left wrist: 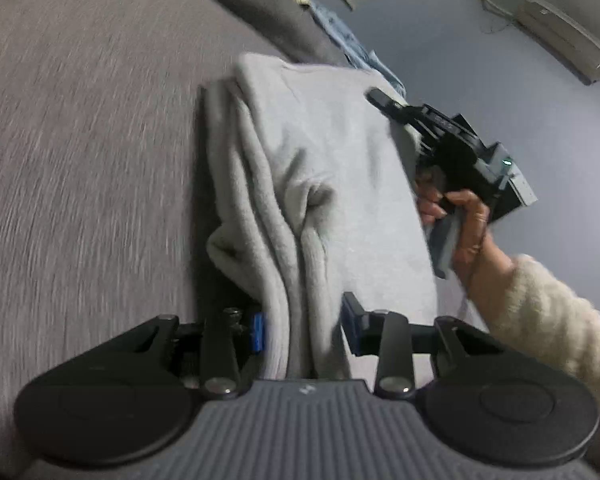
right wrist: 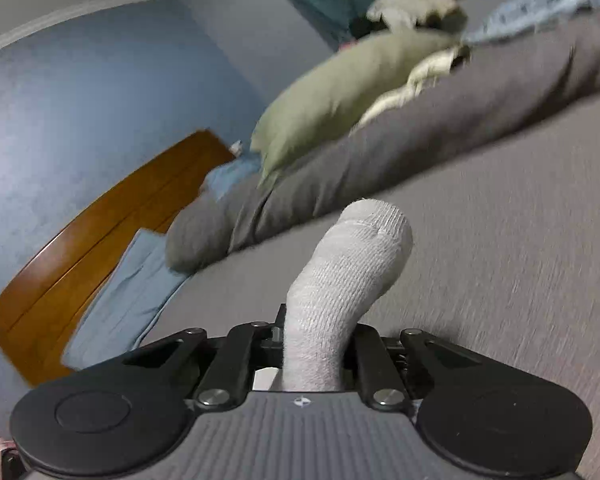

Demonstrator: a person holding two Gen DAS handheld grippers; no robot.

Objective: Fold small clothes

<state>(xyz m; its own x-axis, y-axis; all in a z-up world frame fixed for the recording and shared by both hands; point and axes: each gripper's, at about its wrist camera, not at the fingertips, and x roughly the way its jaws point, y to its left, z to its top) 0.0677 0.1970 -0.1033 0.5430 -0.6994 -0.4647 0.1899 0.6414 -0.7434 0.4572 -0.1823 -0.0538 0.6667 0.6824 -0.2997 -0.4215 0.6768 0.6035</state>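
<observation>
A light grey knit garment hangs stretched above the grey bed cover. My left gripper is shut on its bunched near edge, folds running between the blue pads. My right gripper shows in the left wrist view, held by a hand at the garment's far right edge. In the right wrist view my right gripper is shut on a rounded fold of the grey garment that sticks up between the fingers.
A dark grey rolled duvet lies across the bed, with an olive pillow and blue sheet behind it. A wooden headboard stands against the blue wall. An air conditioner hangs on the wall.
</observation>
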